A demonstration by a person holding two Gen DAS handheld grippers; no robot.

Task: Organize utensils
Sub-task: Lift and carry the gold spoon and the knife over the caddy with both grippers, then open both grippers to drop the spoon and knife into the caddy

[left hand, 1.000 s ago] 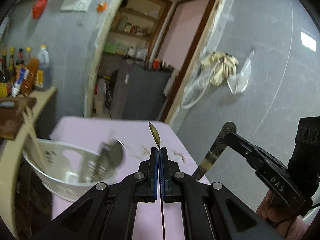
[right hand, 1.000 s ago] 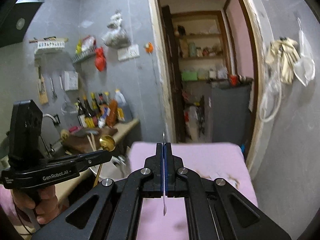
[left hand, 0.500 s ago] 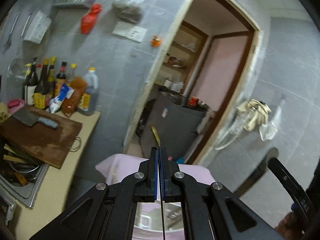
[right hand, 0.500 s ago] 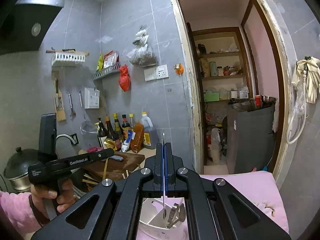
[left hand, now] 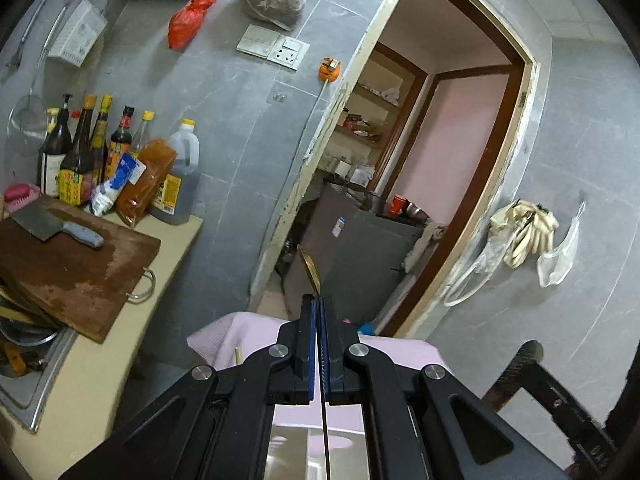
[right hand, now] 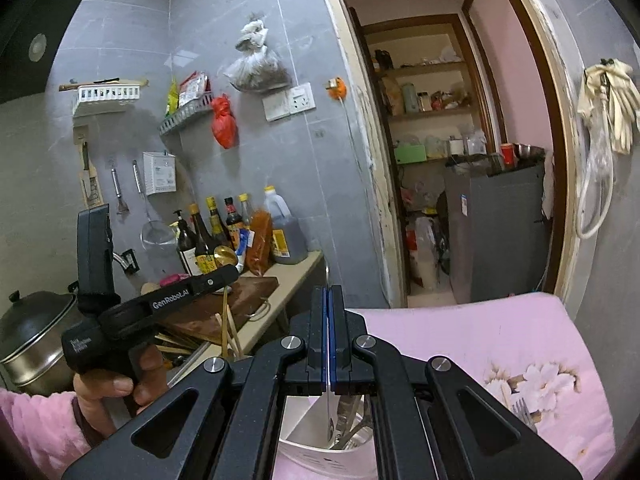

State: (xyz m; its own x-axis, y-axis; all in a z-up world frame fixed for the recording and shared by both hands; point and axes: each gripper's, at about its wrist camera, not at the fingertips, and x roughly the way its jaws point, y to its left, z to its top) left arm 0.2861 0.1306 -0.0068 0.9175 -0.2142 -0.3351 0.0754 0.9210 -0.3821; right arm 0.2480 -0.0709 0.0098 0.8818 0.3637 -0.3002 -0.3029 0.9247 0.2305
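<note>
My left gripper (left hand: 319,300) is shut on a gold spoon (left hand: 308,267), whose bowl sticks up past the fingertips while the handle runs down between the arms. The right wrist view shows that left gripper (right hand: 232,273) at the left, in a hand with a pink sleeve, the gold spoon (right hand: 225,257) above it. My right gripper (right hand: 329,290) is shut on a thin silver utensil (right hand: 329,416) seen edge-on. Its lower end hangs over a white basket (right hand: 304,446) holding several metal utensils. The right gripper (left hand: 532,351) shows blurred at the lower right.
A pink flowered cloth (right hand: 500,344) covers the table, with a fork (right hand: 520,408) lying on it. On the counter to the left are a chopping board (left hand: 76,264) with a cleaver (left hand: 52,226), bottles (left hand: 92,152) and a pot (right hand: 32,332). A doorway and a grey fridge (right hand: 504,232) lie ahead.
Both hands have swung left, so the views now take in the counter and wall. The white basket now lies under the right gripper. Both grippers still grip their utensils.
</note>
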